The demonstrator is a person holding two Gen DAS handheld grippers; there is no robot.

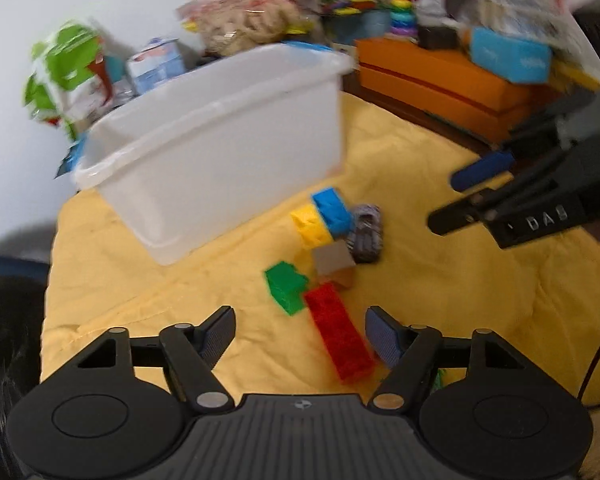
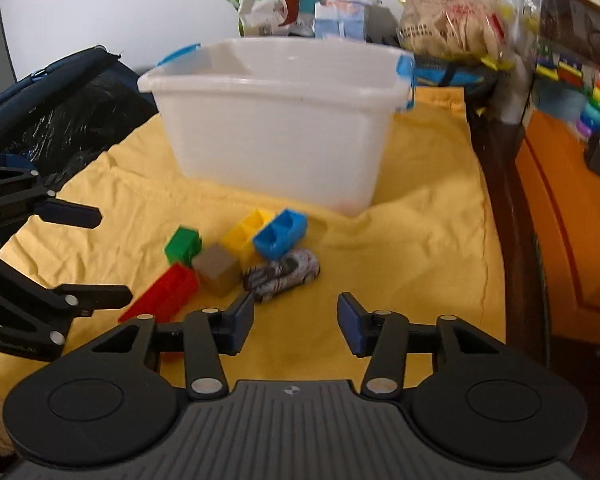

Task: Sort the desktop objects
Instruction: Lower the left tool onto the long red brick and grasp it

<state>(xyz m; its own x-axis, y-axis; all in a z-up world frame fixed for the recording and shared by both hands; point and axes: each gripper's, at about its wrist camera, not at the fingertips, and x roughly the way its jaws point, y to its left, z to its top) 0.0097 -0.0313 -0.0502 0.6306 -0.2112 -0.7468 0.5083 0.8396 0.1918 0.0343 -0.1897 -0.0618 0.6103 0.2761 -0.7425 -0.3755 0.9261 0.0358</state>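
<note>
While both tools are hanging spread and empty, left tool (image 1: 300, 330) above the red block (image 1: 339, 336), right tool (image 2: 296, 322) near the toy car (image 2: 282, 274), a yellow cloth (image 2: 420, 260) is covering the surface. Blocks are lying clustered before the white bin (image 2: 276, 120). Snack bags (image 2: 452, 20) and an orange box (image 1: 440, 80) are crowding the white wall (image 2: 100, 0).

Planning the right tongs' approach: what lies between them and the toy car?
Only bare yellow cloth, seen in the right wrist view, separates the right tongs from the toy car.
</note>
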